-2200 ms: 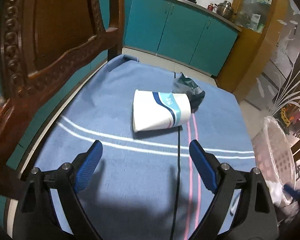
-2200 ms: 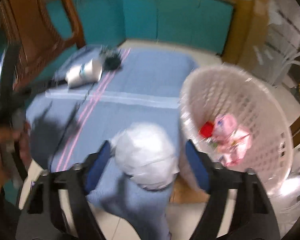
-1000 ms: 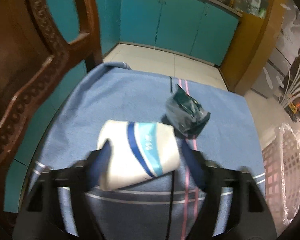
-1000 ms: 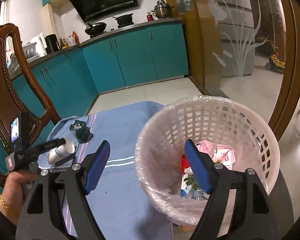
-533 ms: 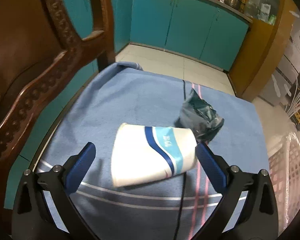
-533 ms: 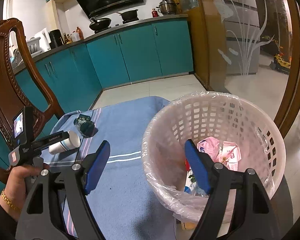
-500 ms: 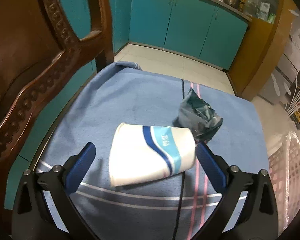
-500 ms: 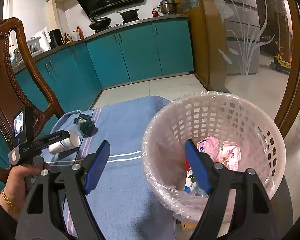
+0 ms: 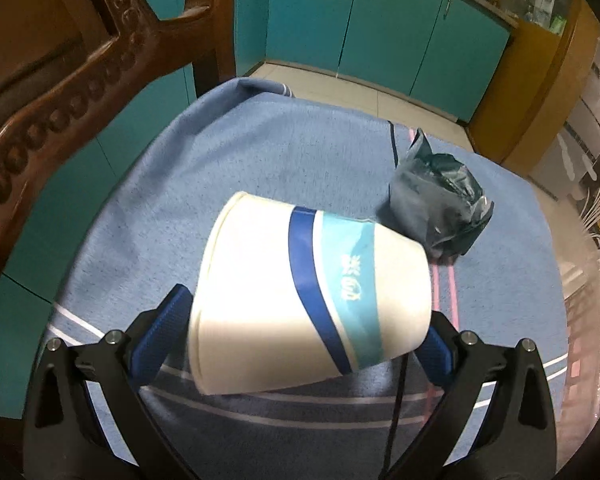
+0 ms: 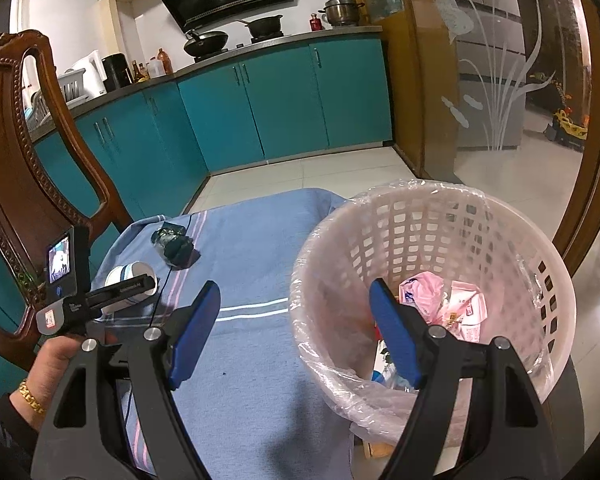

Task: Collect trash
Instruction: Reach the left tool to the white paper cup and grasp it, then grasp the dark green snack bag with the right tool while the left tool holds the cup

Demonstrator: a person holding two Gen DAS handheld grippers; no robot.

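Left wrist view: the left hand-held gripper (image 9: 300, 344) is spread wide, its 2 blue pads flanking a paper cup (image 9: 308, 300) lying on its side on the blue-clothed surface (image 9: 260, 152); contact is unclear. A crumpled dark wrapper (image 9: 438, 204) lies just beyond, beside a carved chair (image 9: 80, 64).

Right wrist view: the right hand-held gripper (image 10: 296, 332) hangs spread and empty over the rim of a lined basket (image 10: 432, 216) holding pink trash (image 10: 448, 304).

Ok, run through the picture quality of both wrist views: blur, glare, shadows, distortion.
Left wrist view: strong fisheye bending, dark corners, the chair slightly smeared, the paper cup fairly sharp with a bright patch on its side, its shadow on the blue cloth. Right wrist view: sharp, the same bending, glare on the basket's plastic liner, soft shadow of the right tongs on the cloth.
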